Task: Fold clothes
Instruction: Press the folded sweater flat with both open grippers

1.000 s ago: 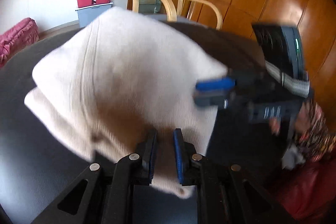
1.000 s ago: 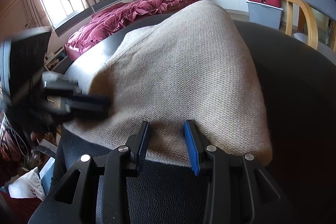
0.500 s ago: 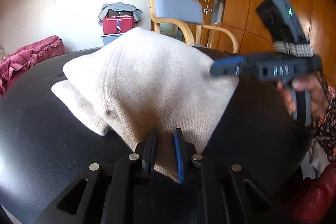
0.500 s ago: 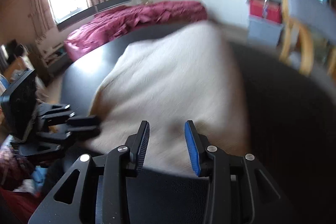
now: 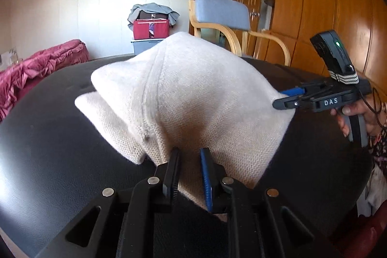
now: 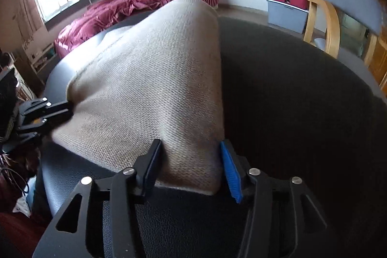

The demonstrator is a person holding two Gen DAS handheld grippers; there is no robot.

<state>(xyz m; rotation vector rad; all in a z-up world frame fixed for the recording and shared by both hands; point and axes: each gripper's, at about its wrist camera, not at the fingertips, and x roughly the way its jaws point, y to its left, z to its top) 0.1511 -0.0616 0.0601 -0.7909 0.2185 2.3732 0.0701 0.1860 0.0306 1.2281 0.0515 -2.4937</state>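
Two grippers work one cream knit sweater folded on the black table: the left gripper pinches its near corner, probably steadying the fold, while the right gripper, at three o'clock, opens its jaws around the adjoining corner to release it.

Black leather-textured desk, rounded at the far edge. Carrying one folded cream knit garment, spread from centre toward twelve o'clock, its near hem toward six o'clock.
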